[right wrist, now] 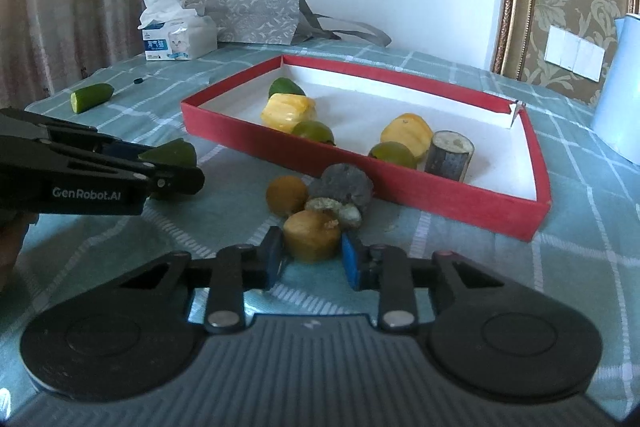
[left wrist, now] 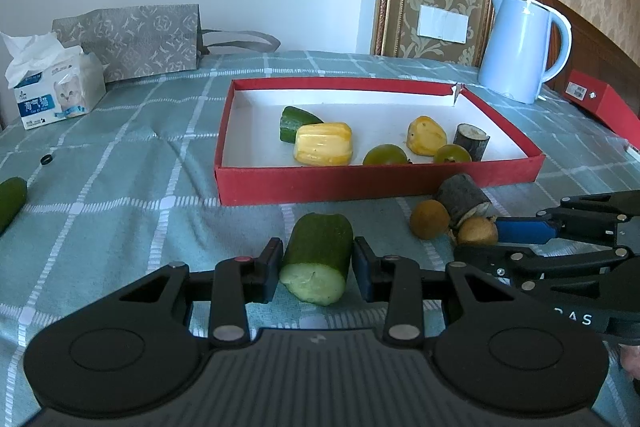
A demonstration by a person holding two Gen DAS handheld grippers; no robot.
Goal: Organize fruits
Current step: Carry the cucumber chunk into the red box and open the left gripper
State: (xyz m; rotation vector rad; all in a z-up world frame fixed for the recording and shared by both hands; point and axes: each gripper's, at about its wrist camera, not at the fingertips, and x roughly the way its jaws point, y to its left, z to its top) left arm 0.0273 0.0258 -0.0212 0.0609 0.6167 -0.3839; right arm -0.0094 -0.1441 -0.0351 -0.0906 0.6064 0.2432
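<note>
A white wall, patterned wallpaper and a checked teal cloth over the surface (left wrist: 120, 155) framed our view, with a tissue box (left wrist: 56, 95), a grey paper bag (left wrist: 132, 39) and a pale blue kettle (left wrist: 520, 47) at the back. The red tray (left wrist: 360, 183) sat in the middle and already held a cucumber end, two yellow jackfruit pieces, two green fruits and a short sugarcane stub.

Our left gripper (left wrist: 318, 267) had its jaws set either side of a cucumber chunk (left wrist: 320, 255) lying on the cloth just in front of the tray; the pads looked to be touching or almost touching its skin, but we could not tell whether the grip was firm. Our right gripper (right wrist: 312, 253) bracketed a brown longan (right wrist: 314, 233) in the same way, jaws narrow around it, contact on the blue pad side unclear.

Risks, as we judged them: the cucumber's wet cut face and round skin could let it roll out or slip as we lifted. The longan sat against a second longan (right wrist: 286, 195) and a loose sugarcane piece (right wrist: 346, 187), so closing or lifting might knock those away. The two grippers were near each other and could collide over the tray wall. One more cucumber piece (right wrist: 92, 97) lay well apart at the far left
</note>
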